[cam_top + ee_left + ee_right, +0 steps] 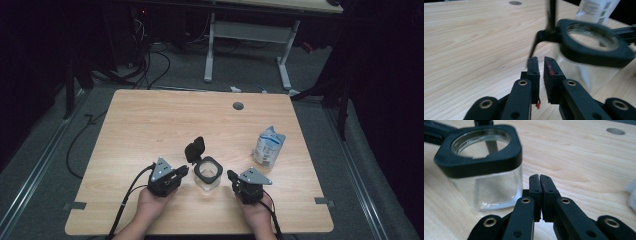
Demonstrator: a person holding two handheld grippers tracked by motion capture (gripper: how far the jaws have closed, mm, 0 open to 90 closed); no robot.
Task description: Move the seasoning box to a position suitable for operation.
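A clear square glass jar (208, 175) with a black rim and its hinged lid (195, 149) standing open sat near the front of the wooden counter (150, 120), a white pouch (268, 146) well apart to its right. The left hand-held gripper (183, 171) rested just beside the jar, jaws a narrow slit apart and empty. The right hand-held gripper (231, 175) lay on the jar's other side, jaws pressed together on nothing.

The high view looks forward and down on the whole bench (150, 125). Each gripper view sits low and close, facing the glass jar (208, 173) from opposite sides; all three share it.
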